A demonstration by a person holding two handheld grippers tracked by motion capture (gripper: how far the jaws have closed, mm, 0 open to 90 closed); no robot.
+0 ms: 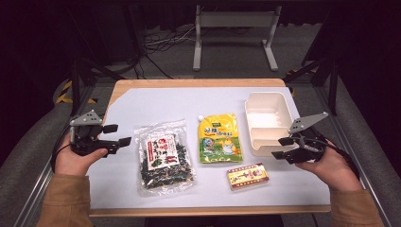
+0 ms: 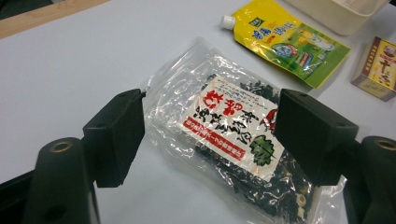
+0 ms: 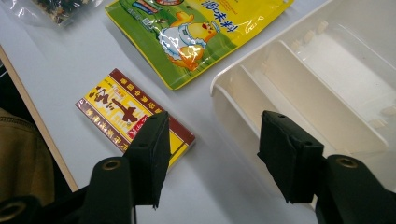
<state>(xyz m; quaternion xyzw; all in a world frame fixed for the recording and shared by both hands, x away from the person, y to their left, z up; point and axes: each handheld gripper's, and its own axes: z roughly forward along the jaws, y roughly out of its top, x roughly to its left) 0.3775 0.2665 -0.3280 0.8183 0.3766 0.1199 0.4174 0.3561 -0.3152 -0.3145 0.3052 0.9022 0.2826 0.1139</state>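
Both grippers hang with jaws wide and empty: the left gripper (image 1: 115,135) faces the seaweed bag (image 1: 163,158), the right gripper (image 1: 282,147) nears the tray (image 1: 257,144), ready to pack.

I log: crinkled, glossy clear plastic bag of dark dried seaweed (image 2: 233,140); shiny yellow-green foil spout pouch (image 1: 219,137); matt cream plastic divided tray (image 3: 327,88); printed yellow cardboard box (image 3: 119,114); smooth pale table sheet (image 1: 156,104).

A yellow-green pouch (image 1: 220,137) lies flat on the table (image 1: 156,101); beyond it stand 1 grey metal frame (image 1: 235,21) and loose cables (image 1: 161,40).
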